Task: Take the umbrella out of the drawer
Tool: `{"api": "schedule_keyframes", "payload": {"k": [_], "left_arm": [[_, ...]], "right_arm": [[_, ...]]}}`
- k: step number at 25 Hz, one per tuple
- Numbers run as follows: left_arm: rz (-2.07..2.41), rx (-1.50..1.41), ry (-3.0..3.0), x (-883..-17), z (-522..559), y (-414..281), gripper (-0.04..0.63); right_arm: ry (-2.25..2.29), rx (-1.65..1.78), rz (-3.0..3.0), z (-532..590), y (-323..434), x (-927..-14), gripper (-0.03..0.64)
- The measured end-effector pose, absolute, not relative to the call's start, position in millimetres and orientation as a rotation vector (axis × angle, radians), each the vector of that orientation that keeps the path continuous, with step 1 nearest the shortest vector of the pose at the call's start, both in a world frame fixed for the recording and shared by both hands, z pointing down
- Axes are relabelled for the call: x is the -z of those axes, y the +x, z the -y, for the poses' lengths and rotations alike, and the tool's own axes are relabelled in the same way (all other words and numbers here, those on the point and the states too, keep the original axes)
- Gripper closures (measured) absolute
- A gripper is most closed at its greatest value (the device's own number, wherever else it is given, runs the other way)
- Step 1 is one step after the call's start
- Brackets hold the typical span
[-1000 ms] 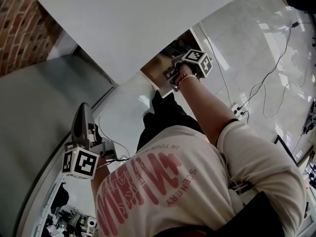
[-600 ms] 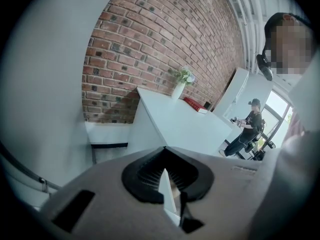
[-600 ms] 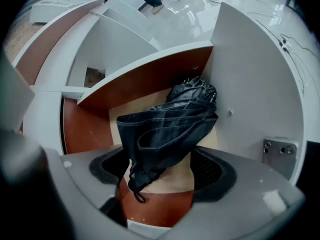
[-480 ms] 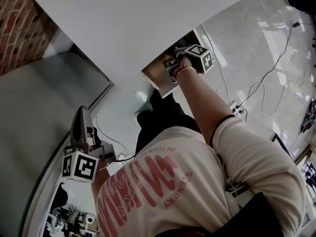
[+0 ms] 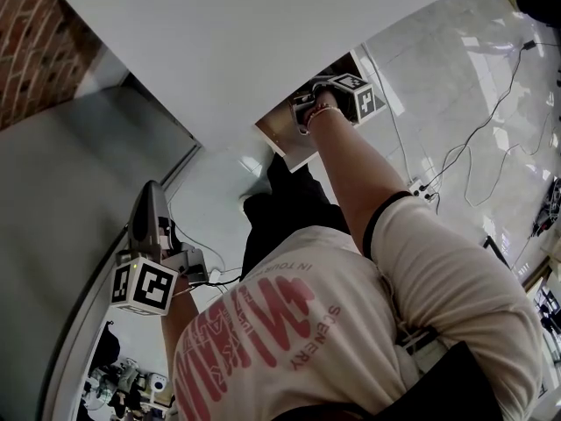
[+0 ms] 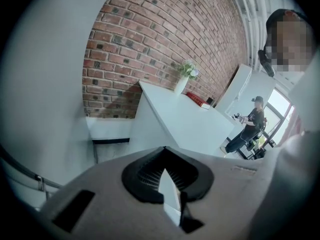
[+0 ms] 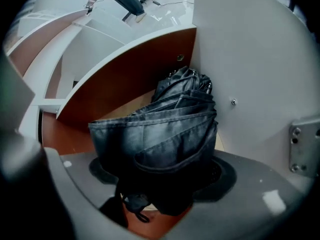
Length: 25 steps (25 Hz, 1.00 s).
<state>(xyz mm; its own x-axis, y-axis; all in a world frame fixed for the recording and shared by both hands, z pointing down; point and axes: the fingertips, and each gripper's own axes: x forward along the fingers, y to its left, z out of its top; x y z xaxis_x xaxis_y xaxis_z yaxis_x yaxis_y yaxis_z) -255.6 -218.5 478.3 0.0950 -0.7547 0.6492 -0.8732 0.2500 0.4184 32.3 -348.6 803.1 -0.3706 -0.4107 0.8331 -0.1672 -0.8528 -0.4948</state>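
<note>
Your right claw point(image 7: 155, 171) pinched dark folded cloth umbrella point(image 7: 172, 116) inside brown wooden drawer point(image 7: 125, 79), at 12 o'clock in head view. Umbrella looked light, soft, squashy, so squeeze its thick middle firmly. Your left claw point(image 6: 167, 186) was pressed together, empty, at 8 o'clock.

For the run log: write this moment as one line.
right tool: shut on folded black fabric umbrella | umbrella: inside brown wooden drawer | left tool: shut, empty
</note>
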Motion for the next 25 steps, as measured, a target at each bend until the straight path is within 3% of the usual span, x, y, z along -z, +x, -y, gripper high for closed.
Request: {"api": "schedule_keyframes", "payload": {"k": [25], "left_arm": [[1.635, -0.227, 1.482, -542.4, 215.2, -225.1, 0.592]], "right_arm": [[-1.783, 2.227, -0.689, 354.1, 27.3, -835.9, 0.215]]}}
